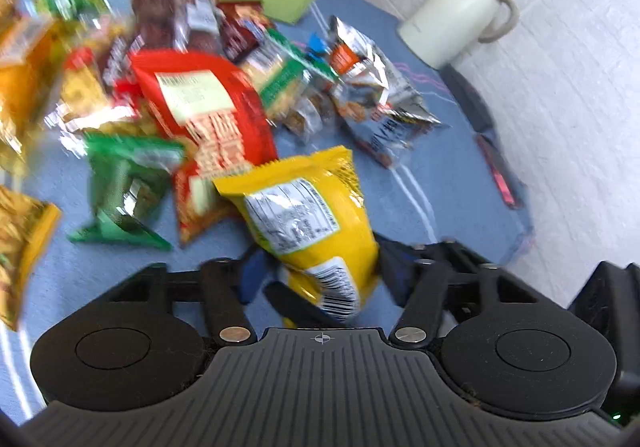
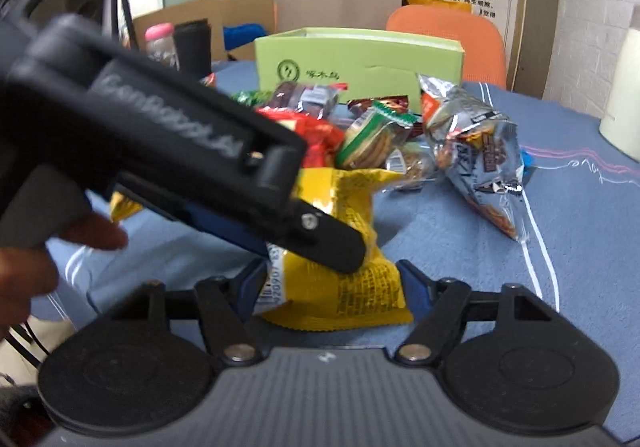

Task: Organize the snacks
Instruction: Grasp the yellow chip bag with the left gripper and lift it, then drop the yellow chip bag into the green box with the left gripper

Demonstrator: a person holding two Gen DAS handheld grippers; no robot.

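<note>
Both tongs clench the yellow packet (image 1: pixel 316 215): left tongs (image 1: pixel 320 287) on its near end, right tongs (image 2: pixel 332 287) too; its length runs straight ahead toward the green box (image 2: pixel 360 59).

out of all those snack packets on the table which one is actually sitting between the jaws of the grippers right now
The yellow packet with the white nutrition label. Both the left gripper and right gripper close on it; the red, green and silver packets lie untouched behind.

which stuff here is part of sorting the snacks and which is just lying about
For the job:
- yellow plastic snack bag, clamped by both grippers, left, right
- silver foil chip bag
- red plastic snack bag
- light green cardboard box

Just lying about:
- cream thermos jug
- orange chair
- brown paper bag
</note>
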